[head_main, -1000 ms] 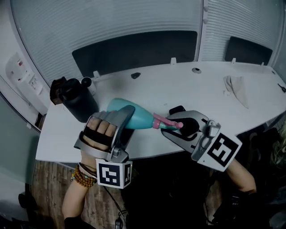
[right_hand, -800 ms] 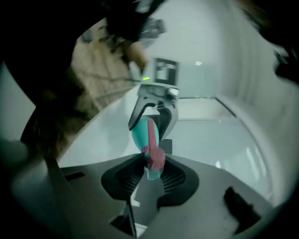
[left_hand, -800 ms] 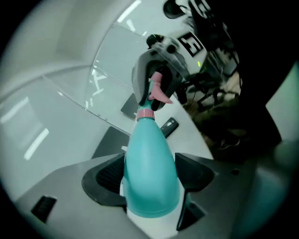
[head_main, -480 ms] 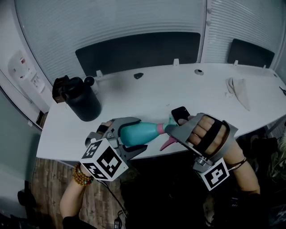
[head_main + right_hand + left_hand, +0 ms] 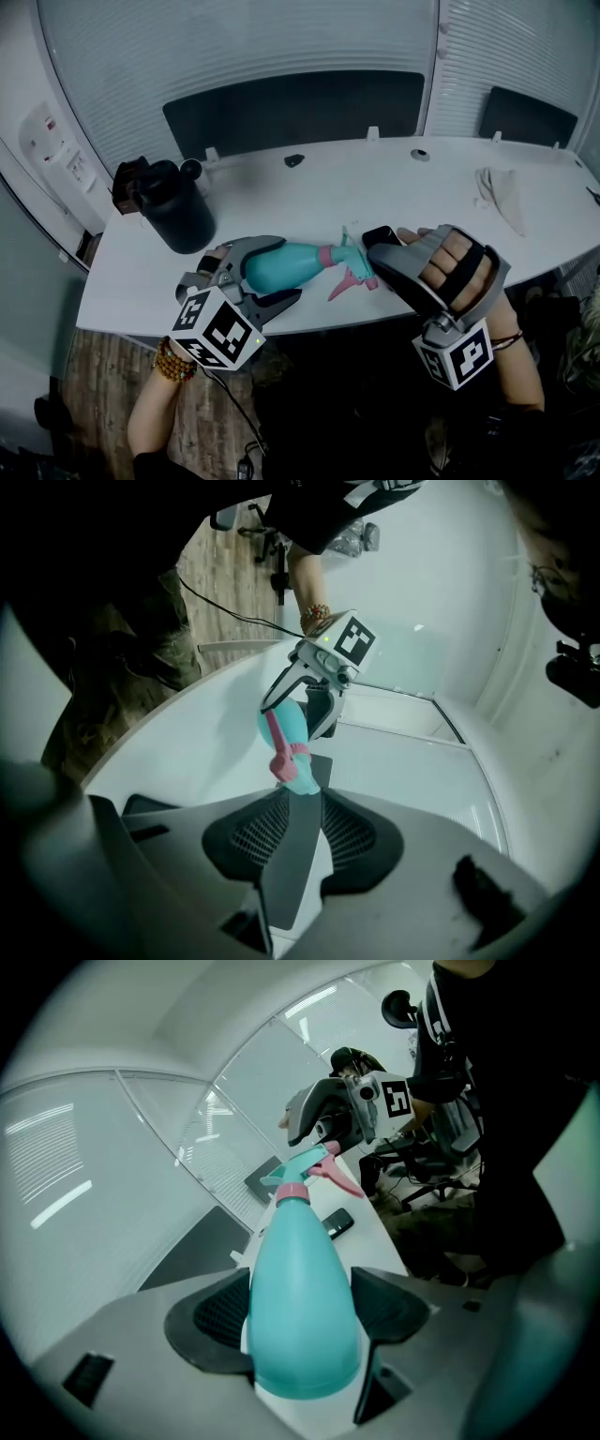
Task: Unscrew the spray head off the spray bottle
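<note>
- The left gripper (image 5: 275,275) is clamped on the wide teal body of the spray bottle (image 5: 291,263), which is held sideways over the near edge of the table (image 5: 450,202).
- The right gripper (image 5: 379,262) seems to pinch the spray head (image 5: 349,267) at its jaw tips, though the contact is hard to see.
- The bottle is smooth plastic, probably light, and may slip or flex. The pink collar (image 5: 292,1191) likely offers the firmer hold for turning.

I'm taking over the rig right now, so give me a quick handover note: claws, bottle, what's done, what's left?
Left claw: clamped on the teal plastic spray bottle, held sideways over the white table.
Right claw: tips closed on the teal-and-pink spray head.
Done: both grips set.
Left: the head is still on the bottle's neck; twist it off.
</note>
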A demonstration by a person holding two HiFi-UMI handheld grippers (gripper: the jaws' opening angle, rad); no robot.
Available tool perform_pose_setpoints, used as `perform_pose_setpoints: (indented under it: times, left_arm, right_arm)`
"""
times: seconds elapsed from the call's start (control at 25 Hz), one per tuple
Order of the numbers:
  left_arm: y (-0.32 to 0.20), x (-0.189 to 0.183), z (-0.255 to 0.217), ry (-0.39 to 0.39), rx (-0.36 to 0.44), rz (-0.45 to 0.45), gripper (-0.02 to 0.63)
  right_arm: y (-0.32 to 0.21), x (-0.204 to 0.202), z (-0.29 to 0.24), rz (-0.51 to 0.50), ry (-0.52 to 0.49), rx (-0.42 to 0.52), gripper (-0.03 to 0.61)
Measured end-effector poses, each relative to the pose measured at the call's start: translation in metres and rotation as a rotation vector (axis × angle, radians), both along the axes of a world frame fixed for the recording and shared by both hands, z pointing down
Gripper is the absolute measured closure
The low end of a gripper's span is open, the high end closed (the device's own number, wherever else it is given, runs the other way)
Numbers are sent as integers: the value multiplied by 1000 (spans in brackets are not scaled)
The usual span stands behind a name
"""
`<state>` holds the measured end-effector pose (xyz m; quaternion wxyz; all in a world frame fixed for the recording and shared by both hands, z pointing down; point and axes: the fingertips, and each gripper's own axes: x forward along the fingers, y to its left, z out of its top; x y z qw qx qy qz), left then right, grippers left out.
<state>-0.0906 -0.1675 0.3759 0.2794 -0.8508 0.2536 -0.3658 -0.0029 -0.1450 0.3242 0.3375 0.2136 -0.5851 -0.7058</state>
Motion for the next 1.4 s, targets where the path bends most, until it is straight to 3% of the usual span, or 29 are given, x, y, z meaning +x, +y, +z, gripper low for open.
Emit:
perform_pose_setpoints:
  times: [0.28,0.4,0.44,0.52,0.64,0.72,0.84,1.04,1.08,1.16,1.28,1.4]
  left_arm:
    - [-6,-10,-9,24,58,-31,272]
    - [-13,-18,-15,20,122,-68,272]
    - [-16,-22,-18,6,159,-87,272]
    - [-23,-30,-25,-40,247,-125,272]
    - [-29,-38,-36,-104,381,-165,272]
    - [-29,-39,-46,-128,464,-182,272]
    - [-25,-37,-61,-188,619,-190,272]
    - [-15,-32,-77,-332,865,-214,272]
    - [-14,-32,-79,-360,903,-222,272]
    - [-12,-32,-81,-410,968,-230,272]
    - [-10,-31,-84,-445,1039,-221,272]
    - [-4,-31,-90,-432,1096,-227,272]
  right_arm:
    - [-8,2,2,14,-26,-38,486]
    - [-14,9,1,14,-121,-136,486]
    - [-15,11,-1,-2,-191,-219,486]
    - [-11,11,-9,-70,-381,-488,486]
    - [4,5,-20,-208,-720,-1064,485]
    - [13,1,-21,-295,-826,-1389,478]
    - [15,-3,-20,-392,-936,-1799,401]
    - [0,4,-31,-621,-1269,-2569,385]
    - [2,3,-30,-658,-1298,-2669,385]
    - [7,-2,-27,-691,-1322,-2767,385]
    - [12,-6,-27,-715,-1347,-2805,385]
    - [13,-8,-25,-722,-1374,-2817,385]
